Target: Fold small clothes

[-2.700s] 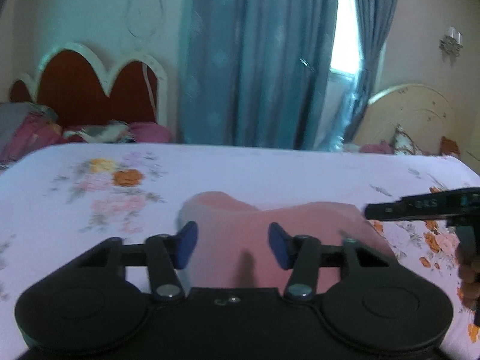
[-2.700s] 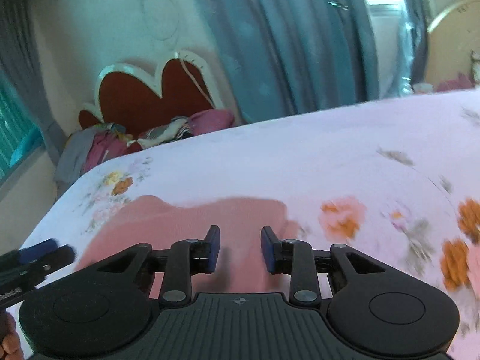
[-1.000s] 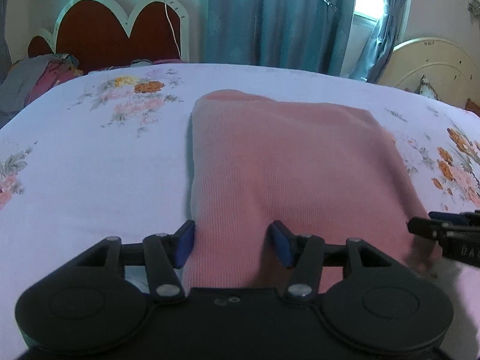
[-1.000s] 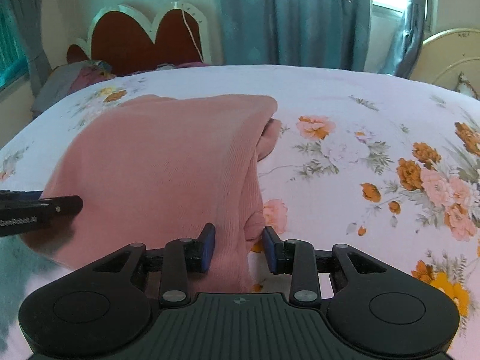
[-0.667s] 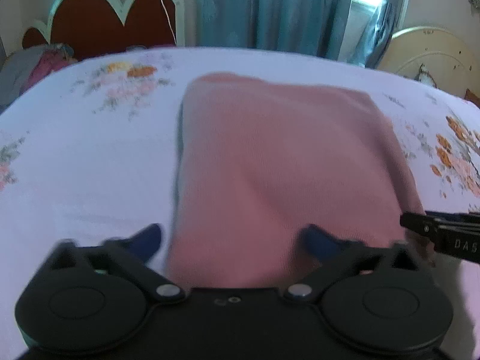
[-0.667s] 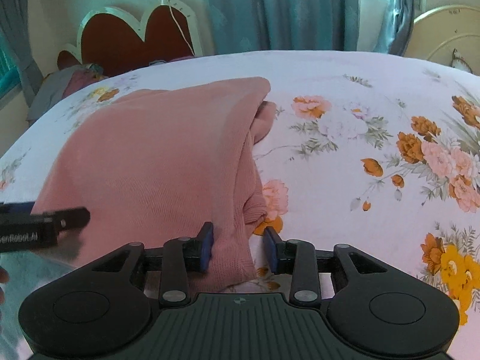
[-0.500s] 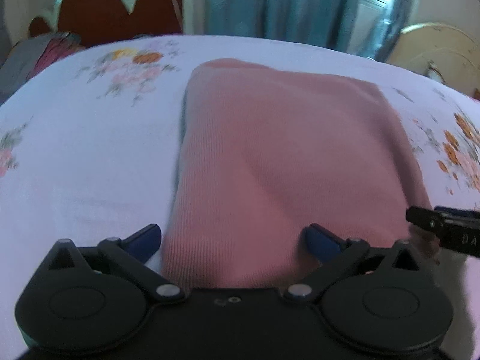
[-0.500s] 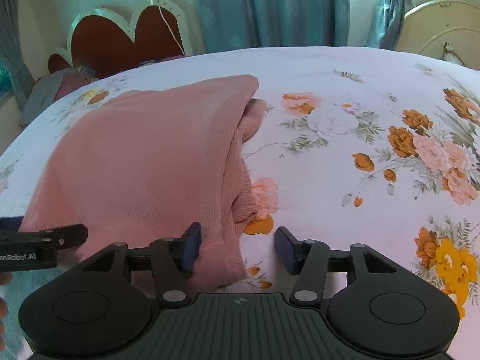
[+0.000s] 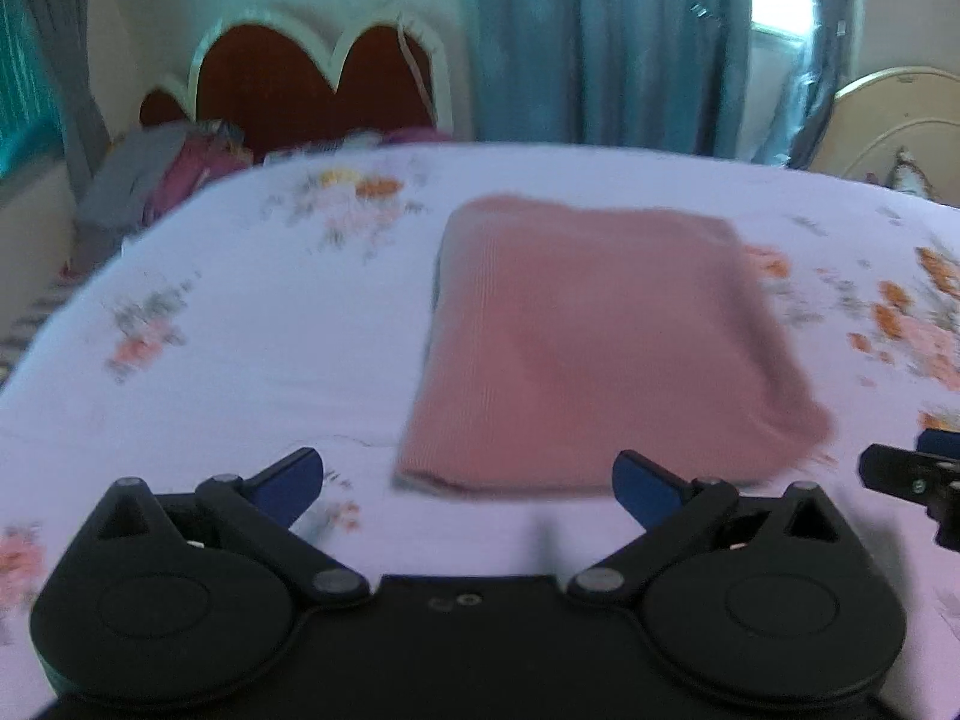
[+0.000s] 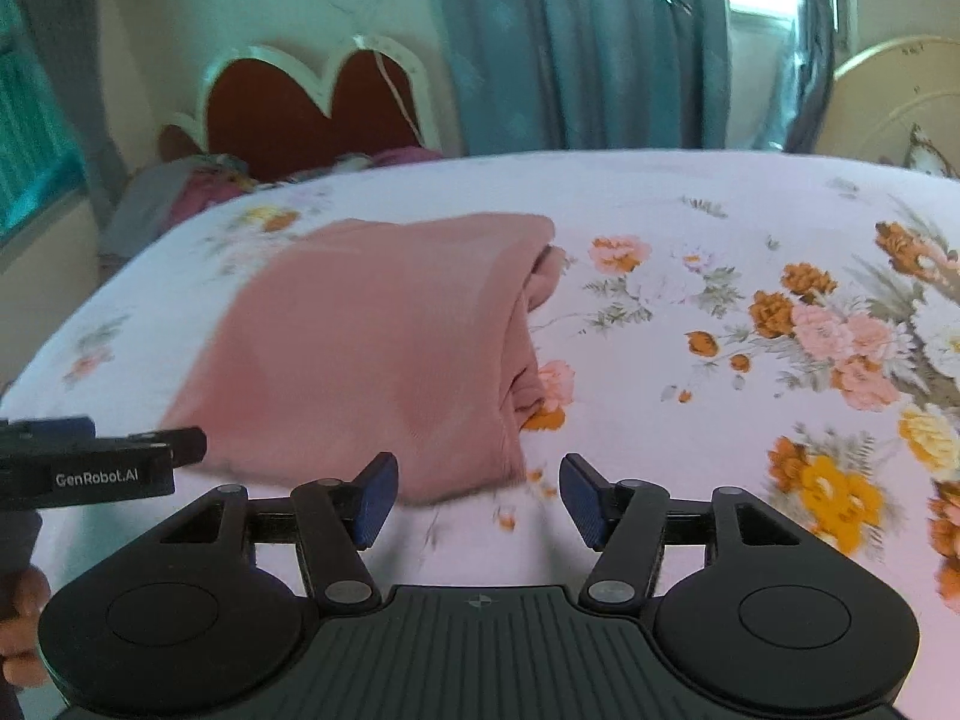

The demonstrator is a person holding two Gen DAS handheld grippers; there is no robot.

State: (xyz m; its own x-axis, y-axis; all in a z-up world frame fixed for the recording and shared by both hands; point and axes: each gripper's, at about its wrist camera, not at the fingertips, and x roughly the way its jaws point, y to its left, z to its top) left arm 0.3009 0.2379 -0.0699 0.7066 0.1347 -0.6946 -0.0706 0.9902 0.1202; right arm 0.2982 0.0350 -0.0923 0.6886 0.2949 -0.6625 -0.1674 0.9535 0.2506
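Note:
A pink knit garment (image 9: 594,354) lies folded into a rectangle on the floral bed sheet; it also shows in the right wrist view (image 10: 384,354), with folded layers bunched along its right edge. My left gripper (image 9: 468,483) is open and empty, just short of the garment's near edge. My right gripper (image 10: 477,501) is open and empty, off the garment's near right corner. The left gripper's side (image 10: 102,462) shows at the left of the right wrist view. The right gripper's tip (image 9: 918,474) shows at the right of the left wrist view.
The bed sheet (image 10: 690,408) is white with orange and pink flowers. A red scalloped headboard (image 9: 312,78) and piled clothes (image 9: 150,180) are at the far left. Blue curtains (image 9: 600,42) hang behind. A cream headboard (image 9: 900,120) stands at the far right.
Both grippers opened and let go of the garment's near edge, then drew back. The garment now lies flat on the sheet, folded.

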